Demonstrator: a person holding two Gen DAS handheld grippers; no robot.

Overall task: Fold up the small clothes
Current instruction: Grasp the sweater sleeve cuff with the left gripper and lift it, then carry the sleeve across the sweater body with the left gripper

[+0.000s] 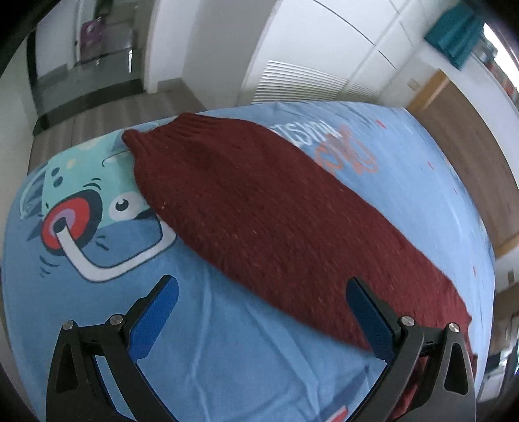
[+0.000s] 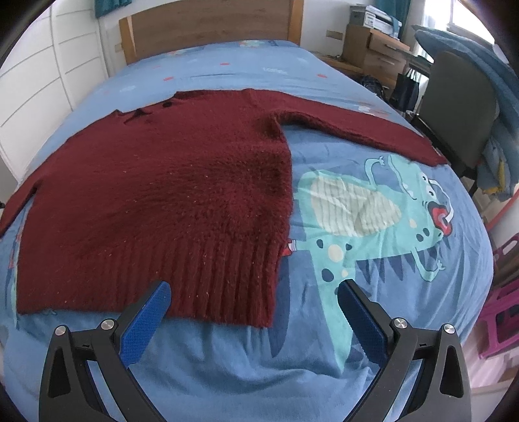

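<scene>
A dark red knit sweater (image 2: 155,194) lies flat on the blue bed cover (image 2: 259,357), ribbed hem toward me, one sleeve (image 2: 356,128) stretched out to the right. My right gripper (image 2: 254,300) is open and empty, just above the hem's right corner. In the left wrist view a long sleeve of the sweater (image 1: 259,214) runs diagonally across the bed. My left gripper (image 1: 262,300) is open and empty, with its right finger (image 1: 369,319) over the sleeve's near edge.
The bed cover carries a teal dragon print (image 2: 373,211). A wooden headboard (image 2: 207,29) stands at the far end. A grey chair with blue cloth (image 2: 460,97) and a pink stool (image 2: 502,308) stand to the right. White cupboards (image 1: 340,48) line the wall.
</scene>
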